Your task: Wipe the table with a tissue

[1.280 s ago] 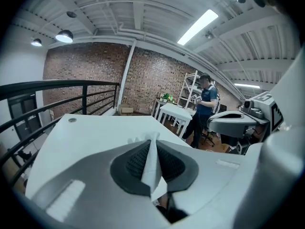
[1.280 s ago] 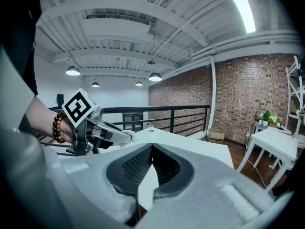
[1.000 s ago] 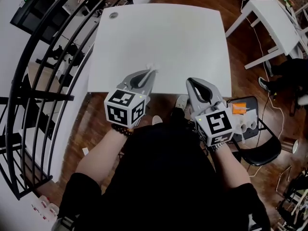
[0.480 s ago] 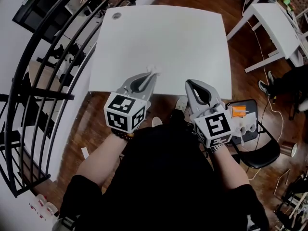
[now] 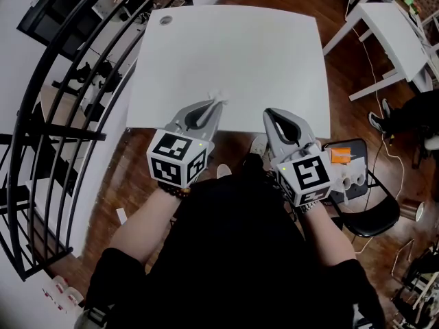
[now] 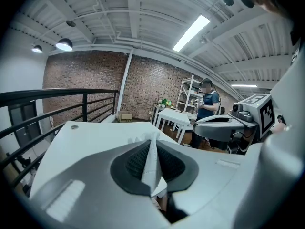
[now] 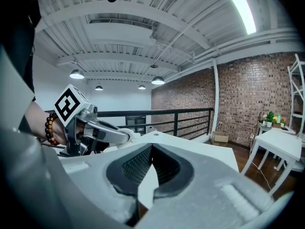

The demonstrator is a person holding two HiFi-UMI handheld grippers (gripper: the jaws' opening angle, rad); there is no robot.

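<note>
Tissue (image 6: pixel 151 168) nipped in left hand-held gripper (image 6: pixel 153 143), per its view; right hand-held gripper (image 7: pixel 151 148) clenched.

A black railing (image 6: pixel 47 95) runs along the left. A small white desk (image 5: pixel 387 36) stands at the right, a black chair (image 5: pixel 377 214) nearer. A person (image 6: pixel 208 104) stands by a shelf (image 6: pixel 187 94) before a brick wall (image 6: pixel 90 75).
</note>
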